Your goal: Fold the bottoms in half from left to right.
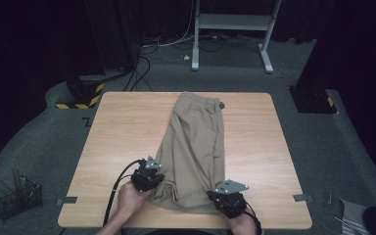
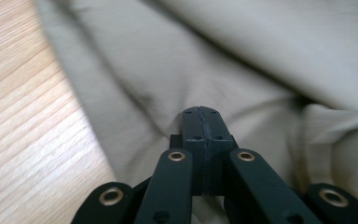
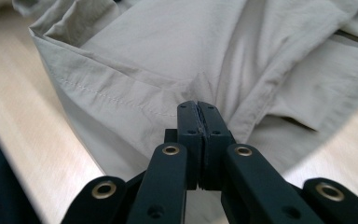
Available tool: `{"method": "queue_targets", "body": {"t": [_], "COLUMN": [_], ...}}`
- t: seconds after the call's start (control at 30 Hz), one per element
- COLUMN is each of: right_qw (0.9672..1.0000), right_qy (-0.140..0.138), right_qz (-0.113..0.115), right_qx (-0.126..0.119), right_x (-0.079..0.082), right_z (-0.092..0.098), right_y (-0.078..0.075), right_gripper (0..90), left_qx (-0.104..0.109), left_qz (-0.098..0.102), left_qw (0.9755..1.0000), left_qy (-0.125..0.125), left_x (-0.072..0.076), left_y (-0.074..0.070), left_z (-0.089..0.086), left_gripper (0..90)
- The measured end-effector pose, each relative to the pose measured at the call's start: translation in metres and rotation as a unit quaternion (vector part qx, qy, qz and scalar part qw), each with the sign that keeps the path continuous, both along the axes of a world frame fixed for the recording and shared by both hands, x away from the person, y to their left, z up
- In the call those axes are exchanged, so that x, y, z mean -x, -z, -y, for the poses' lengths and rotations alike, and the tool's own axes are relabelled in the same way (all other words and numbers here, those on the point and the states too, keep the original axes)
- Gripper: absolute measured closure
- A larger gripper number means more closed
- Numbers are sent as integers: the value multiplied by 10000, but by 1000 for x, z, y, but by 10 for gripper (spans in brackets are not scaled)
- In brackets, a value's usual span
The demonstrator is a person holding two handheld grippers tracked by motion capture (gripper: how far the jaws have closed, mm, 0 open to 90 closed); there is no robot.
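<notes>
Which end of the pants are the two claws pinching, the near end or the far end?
The near end, by the person's hands. The left claw and right claw both pinch cloth there; the far end lies untouched.

We see a wooden table (image 1: pixel 122 132) with a pair of tan trousers (image 1: pixel 196 147) laid lengthwise down its middle, waistband toward twelve o'clock and hems toward six. Our left gripper (image 1: pixel 149 180) sits at the trousers' near left corner, about seven o'clock, its tip touching the cloth, with our left hand (image 1: pixel 129 198) behind it. Our right gripper (image 1: pixel 227 198) sits at the near right corner, about five o'clock, against the hem. On the floor at eight o'clock stands a wire basket (image 1: pixel 18 199); at twelve o'clock stands a white frame (image 1: pixel 232 22) among cables (image 1: pixel 142 63).
</notes>
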State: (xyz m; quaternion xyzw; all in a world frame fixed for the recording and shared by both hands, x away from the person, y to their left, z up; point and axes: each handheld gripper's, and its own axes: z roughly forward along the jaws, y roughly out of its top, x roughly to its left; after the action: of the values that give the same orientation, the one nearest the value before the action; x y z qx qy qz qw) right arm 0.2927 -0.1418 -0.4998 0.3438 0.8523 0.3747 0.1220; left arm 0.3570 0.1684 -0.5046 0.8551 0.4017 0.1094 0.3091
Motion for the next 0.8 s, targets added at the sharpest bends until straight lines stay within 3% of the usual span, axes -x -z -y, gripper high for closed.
{"method": "queue_targets", "body": {"t": [0.07,0.13,0.2,0.27,0.33,0.43,0.5,0.53,0.63,0.73,0.8], "right_qw": [10000,9999,9997,9988,9973,9973,9985,9991,9990,9989,9984], "right_qy": [-33,-61,33,280,467,409,292,293,370,449,546], "right_qz": [29,23,84,184,192,152,51,-41,-236,-136,-89], "right_qx": [-33,-97,-208,-345,-537,-590,-459,-294,-39,12,96], "right_x": [6,9,8,3,-4,-13,-17,-20,-29,-40,-49], "right_z": [5,7,8,9,8,1,-6,-11,-15,-12,-11], "right_y": [-1,-3,-6,-11,-15,-17,-12,-6,9,18,18], "right_gripper": [849,760,681,633,605,603,621,637,670,696,696], "left_qx": [260,577,629,598,570,298,147,123,73,-190,-226], "left_qz": [-71,-117,-80,-28,1,84,28,130,162,366,332], "left_qw": [9996,9981,9979,9982,9984,9995,9999,9998,9998,9991,9992], "left_qy": [-111,-172,-157,-71,38,86,36,41,-36,81,56], "left_x": [1,1,2,3,5,7,5,4,1,-7,-17], "left_y": [0,-1,-3,-5,-7,-4,2,4,3,4,3], "left_z": [-4,-8,-6,0,5,13,15,14,16,23,27], "left_gripper": [879,765,645,549,509,482,488,499,550,587,601]}}
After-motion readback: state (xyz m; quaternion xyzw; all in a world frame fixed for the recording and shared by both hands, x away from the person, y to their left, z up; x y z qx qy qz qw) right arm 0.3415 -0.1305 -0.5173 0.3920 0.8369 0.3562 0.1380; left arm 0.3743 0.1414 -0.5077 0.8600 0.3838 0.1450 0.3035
